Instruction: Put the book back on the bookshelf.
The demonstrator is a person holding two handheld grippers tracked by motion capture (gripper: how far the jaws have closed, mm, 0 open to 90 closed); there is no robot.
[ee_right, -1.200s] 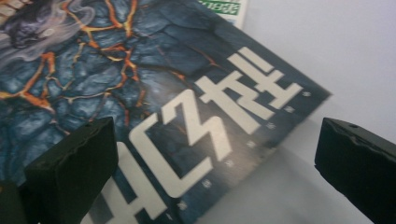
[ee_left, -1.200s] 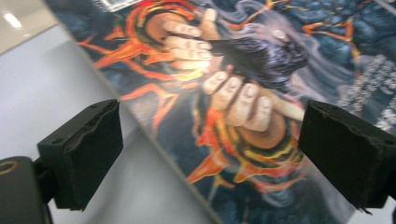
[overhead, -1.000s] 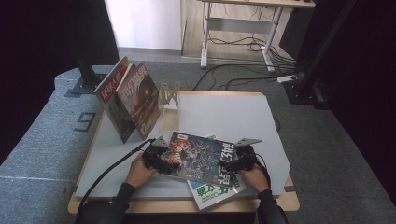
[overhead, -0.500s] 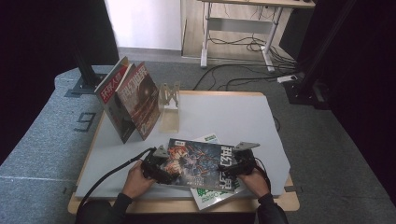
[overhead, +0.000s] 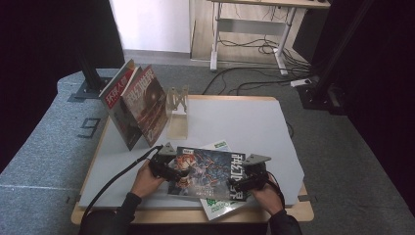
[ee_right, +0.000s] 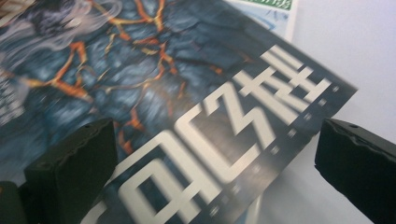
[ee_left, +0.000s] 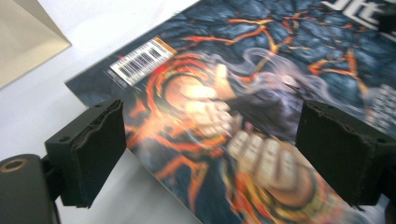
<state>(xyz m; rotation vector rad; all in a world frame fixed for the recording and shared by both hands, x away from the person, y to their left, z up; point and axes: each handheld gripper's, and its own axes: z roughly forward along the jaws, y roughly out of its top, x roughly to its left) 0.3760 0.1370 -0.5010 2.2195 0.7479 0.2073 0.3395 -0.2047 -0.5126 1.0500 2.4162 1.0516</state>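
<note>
Dark magazine between wide-spread fingers of both grippers — ungripped.

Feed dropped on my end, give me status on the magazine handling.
Left gripper open, right gripper open, both over dark magazine. It lies flat atop green-white magazine. Nothing blocking.

dark magazine on white table, grippers at both ends
</note>
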